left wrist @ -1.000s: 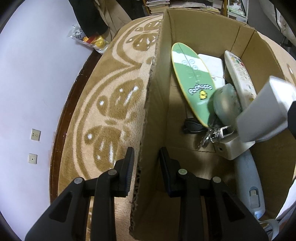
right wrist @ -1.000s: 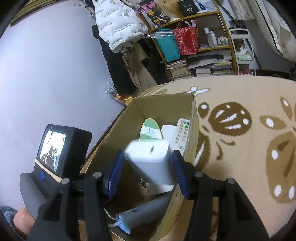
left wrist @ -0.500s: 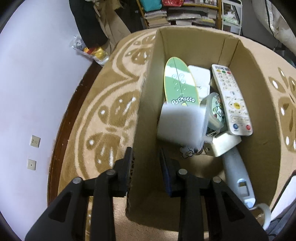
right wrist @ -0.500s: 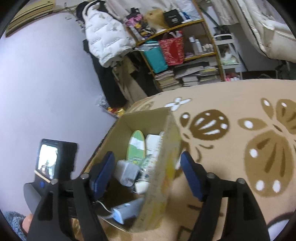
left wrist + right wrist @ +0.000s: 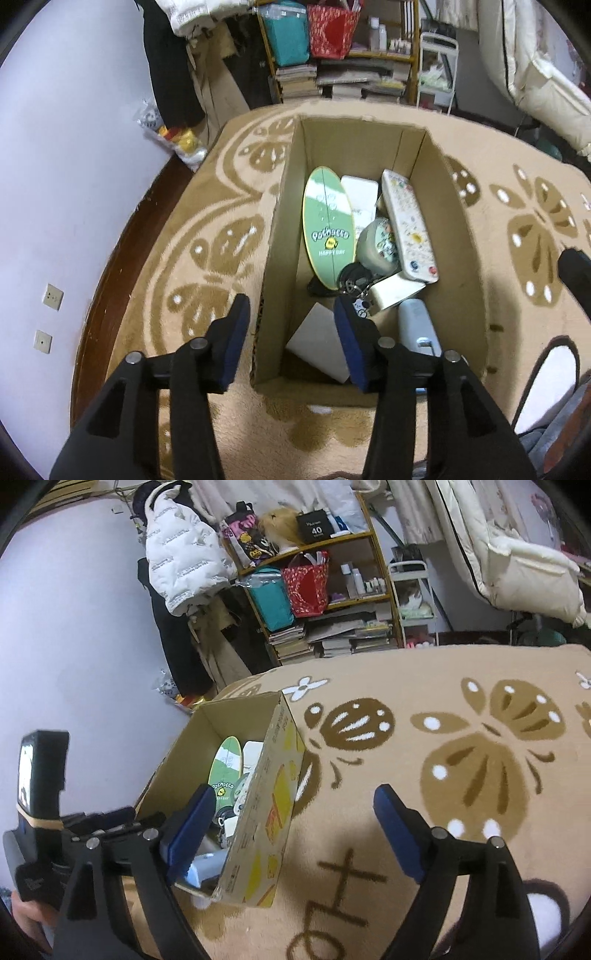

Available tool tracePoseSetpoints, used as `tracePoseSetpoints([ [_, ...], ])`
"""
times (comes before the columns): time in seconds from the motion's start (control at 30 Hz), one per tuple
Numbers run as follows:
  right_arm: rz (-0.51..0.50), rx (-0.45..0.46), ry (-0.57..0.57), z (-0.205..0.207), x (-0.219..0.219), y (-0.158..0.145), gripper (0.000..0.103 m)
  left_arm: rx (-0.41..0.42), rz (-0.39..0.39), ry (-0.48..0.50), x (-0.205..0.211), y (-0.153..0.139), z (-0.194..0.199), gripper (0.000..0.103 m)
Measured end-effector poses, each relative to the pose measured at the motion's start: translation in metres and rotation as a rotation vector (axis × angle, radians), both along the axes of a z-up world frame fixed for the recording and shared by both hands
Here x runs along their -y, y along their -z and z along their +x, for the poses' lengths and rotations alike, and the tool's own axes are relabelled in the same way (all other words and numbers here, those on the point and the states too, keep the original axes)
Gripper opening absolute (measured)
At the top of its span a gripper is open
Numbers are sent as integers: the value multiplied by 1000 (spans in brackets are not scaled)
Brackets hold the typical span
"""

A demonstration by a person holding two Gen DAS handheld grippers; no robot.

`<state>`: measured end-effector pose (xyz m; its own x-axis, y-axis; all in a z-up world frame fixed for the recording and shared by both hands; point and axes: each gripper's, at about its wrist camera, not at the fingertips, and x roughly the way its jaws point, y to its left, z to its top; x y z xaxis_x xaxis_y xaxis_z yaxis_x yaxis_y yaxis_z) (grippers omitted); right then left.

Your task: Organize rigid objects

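The left tool point(image 5: 291, 339) is spread open and holds nothing; its left finger hangs over the rug point(image 5: 221, 206) outside the cardboard box point(image 5: 280, 236), and its right finger hangs inside, so the box's left wall passes up between the two. Just ahead of the right finger and partly under it, a white block point(image 5: 317, 339) lies tilted on the box floor. Beyond that fingertip a bunch of keys point(image 5: 352, 280) sits beside a cream-coloured slab point(image 5: 393, 293). Further ahead, a green oval board point(image 5: 327, 225) printed with a cartoon dog leans lengthwise along the box, with a white flat case point(image 5: 360, 194) past it, a round grey-green tin point(image 5: 378, 245) to its right, and a white remote control point(image 5: 408, 229) lying against the tin on the right. A pale blue handheld device point(image 5: 417, 326) lies to the right of the tool's right finger, near the box's right wall.

The right tool point(image 5: 291, 830) is also wide open and empty, well above the rug point(image 5: 443, 709). The box point(image 5: 273, 812) sits at its left finger, with the box's yellow-printed right wall between the two fingers; the green board point(image 5: 225, 768) shows inside. The right finger is over bare rug, well apart from the box. Far ahead, a shelf point(image 5: 332, 602) holds books and bags.
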<state>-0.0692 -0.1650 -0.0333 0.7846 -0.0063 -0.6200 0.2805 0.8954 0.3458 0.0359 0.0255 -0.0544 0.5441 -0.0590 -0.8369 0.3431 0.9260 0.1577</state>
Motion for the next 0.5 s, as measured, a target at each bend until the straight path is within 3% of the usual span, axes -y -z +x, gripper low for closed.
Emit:
tracePoseSetpoints([
  [0.23,-38,13,18,-20,-10,-13,103,86,-31,17,-10,-21,-24,56],
  [0.5,-118,50,27,-42,-25,-36,103,234,-63,20,-24,-54,-52,89],
])
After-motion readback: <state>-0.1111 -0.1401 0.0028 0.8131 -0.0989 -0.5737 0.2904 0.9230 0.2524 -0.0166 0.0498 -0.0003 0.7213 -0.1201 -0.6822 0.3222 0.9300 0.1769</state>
